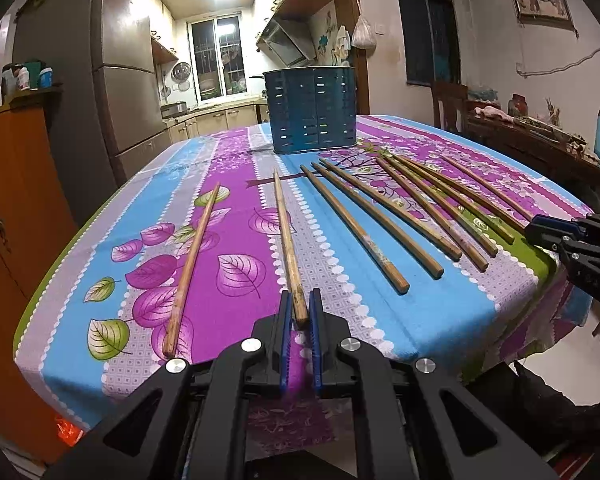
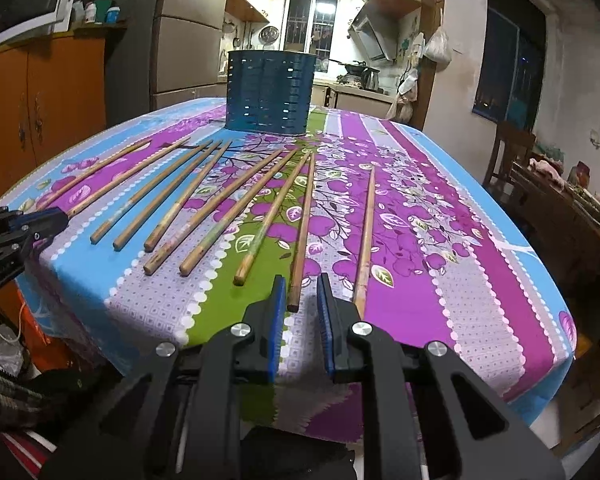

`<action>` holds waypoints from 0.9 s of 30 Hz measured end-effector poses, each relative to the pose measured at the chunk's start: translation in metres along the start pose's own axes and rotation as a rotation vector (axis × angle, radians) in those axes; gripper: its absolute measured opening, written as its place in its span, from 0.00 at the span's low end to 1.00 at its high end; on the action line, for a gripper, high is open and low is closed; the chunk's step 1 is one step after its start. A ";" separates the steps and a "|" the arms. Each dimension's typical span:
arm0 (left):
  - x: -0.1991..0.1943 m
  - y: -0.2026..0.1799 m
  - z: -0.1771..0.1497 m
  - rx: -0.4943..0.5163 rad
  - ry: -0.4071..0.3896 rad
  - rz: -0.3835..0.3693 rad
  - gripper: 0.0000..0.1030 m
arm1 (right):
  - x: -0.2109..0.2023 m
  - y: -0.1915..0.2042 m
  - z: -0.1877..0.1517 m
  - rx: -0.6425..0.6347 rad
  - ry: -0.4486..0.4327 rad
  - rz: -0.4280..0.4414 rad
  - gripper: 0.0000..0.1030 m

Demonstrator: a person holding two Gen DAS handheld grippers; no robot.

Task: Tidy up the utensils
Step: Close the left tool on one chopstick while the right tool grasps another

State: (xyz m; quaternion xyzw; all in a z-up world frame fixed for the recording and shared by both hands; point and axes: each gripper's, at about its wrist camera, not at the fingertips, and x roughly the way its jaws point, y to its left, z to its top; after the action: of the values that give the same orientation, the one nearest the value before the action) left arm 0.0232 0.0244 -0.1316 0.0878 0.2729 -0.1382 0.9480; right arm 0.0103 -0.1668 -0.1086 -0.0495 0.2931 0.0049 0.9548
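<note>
Fingers of the left gripper (image 1: 300,308) straddle the near end of one chopstick (image 1: 287,236), narrowly spread, not yet pinching. Right gripper (image 2: 302,294) likewise brackets another chopstick (image 2: 303,232), spread wider, probably so both can be lifted into the far blue holder (image 1: 314,110).

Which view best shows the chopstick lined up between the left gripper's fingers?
The left wrist view: the chopstick runs its full length, near end between the left gripper fingers. The right wrist view shows that gripper only at its edge, the chopstick largely hidden.
</note>
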 end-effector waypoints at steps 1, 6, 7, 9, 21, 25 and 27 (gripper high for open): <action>0.000 0.001 0.000 -0.002 0.000 -0.001 0.10 | 0.000 -0.001 -0.001 0.012 -0.002 0.005 0.08; 0.000 0.003 -0.001 -0.008 -0.001 -0.005 0.10 | -0.001 -0.002 -0.002 0.052 -0.012 -0.002 0.05; -0.001 0.003 -0.001 -0.009 -0.001 -0.005 0.10 | -0.002 -0.003 -0.002 0.062 -0.019 -0.004 0.05; 0.000 0.003 -0.001 -0.010 0.000 -0.004 0.10 | -0.006 -0.003 -0.001 0.075 -0.039 -0.006 0.05; -0.007 0.003 -0.003 -0.012 -0.015 -0.011 0.09 | -0.034 -0.004 0.014 0.072 -0.149 -0.030 0.05; -0.010 0.002 -0.003 0.002 -0.028 -0.005 0.08 | -0.042 -0.007 0.019 0.076 -0.176 -0.036 0.05; -0.013 0.001 -0.002 0.007 -0.039 0.004 0.08 | -0.046 -0.008 0.021 0.076 -0.191 -0.042 0.05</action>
State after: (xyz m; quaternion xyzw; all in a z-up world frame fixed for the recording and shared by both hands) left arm 0.0115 0.0287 -0.1262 0.0889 0.2536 -0.1388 0.9532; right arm -0.0155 -0.1722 -0.0651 -0.0187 0.1998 -0.0215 0.9794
